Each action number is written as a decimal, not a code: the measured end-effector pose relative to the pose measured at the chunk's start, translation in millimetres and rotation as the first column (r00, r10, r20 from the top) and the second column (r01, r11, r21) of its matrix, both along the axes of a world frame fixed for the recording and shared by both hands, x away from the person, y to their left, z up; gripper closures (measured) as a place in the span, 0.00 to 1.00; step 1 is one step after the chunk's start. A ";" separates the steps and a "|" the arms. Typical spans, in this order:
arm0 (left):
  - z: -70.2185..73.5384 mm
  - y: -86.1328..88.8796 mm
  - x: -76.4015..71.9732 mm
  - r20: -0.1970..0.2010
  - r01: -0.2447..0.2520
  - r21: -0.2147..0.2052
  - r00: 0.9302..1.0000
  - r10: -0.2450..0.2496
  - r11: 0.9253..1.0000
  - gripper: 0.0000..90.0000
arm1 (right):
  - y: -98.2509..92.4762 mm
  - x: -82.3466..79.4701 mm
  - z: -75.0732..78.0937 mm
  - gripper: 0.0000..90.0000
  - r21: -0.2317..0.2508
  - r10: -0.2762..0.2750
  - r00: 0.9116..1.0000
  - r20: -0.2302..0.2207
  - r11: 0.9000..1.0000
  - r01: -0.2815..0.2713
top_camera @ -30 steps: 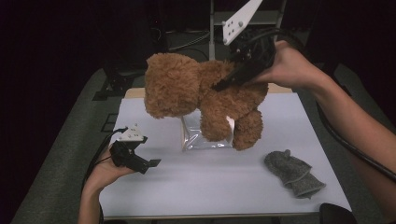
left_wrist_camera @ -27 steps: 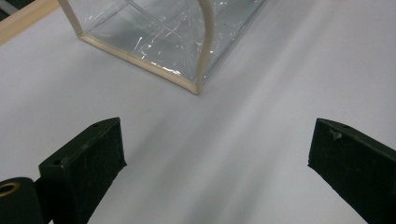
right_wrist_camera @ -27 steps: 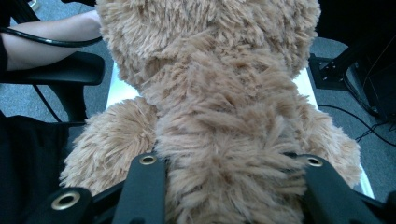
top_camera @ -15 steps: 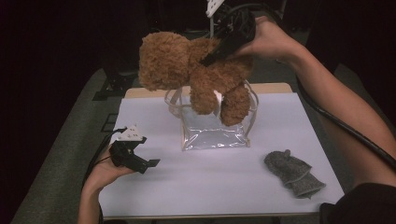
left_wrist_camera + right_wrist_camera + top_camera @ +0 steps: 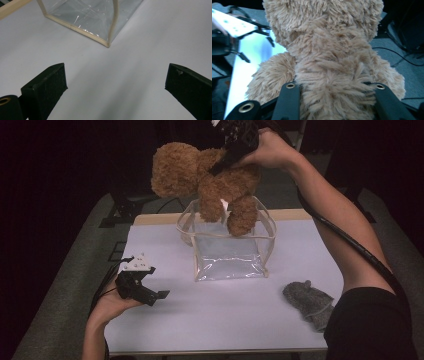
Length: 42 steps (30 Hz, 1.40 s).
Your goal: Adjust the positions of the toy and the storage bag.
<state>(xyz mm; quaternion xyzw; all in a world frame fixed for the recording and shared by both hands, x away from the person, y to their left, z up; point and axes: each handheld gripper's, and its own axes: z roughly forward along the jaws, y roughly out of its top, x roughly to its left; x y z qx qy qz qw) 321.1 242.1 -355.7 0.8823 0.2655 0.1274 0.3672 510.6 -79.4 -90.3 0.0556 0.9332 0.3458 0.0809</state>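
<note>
The right gripper (image 5: 222, 167) is clamped on the back of a fluffy brown plush teddy bear (image 5: 210, 182), holding it in the air above the open top of a clear plastic zip bag with beige trim (image 5: 227, 255). The bear's feet hang just inside the bag's rim. Well to the left of the bag, the left gripper (image 5: 155, 296) rests low over the white table (image 5: 225, 320), its jaws wide apart with nothing between them.

Black claws (image 5: 120, 87), brass eyelets, trailing cable (image 5: 345, 237)
</note>
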 end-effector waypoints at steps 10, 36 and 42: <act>-1.5 -0.7 0.4 -0.006 0.012 0.007 1.000 -0.011 1.000 0.03 | 5.9 17.7 -26.5 0.67 -0.026 -0.026 1.000 0.009 0.999 0.027; -5.7 -2.5 -1.8 -0.025 0.011 0.019 1.000 -0.010 1.000 0.03 | -13.8 13.5 -79.0 0.66 -0.042 -0.060 0.995 -0.085 0.997 0.057; -6.4 -3.8 -1.8 -0.028 0.017 0.023 0.999 -0.016 1.000 0.03 | -25.7 18.0 -84.8 0.66 -0.045 -0.104 0.991 -0.081 0.994 0.101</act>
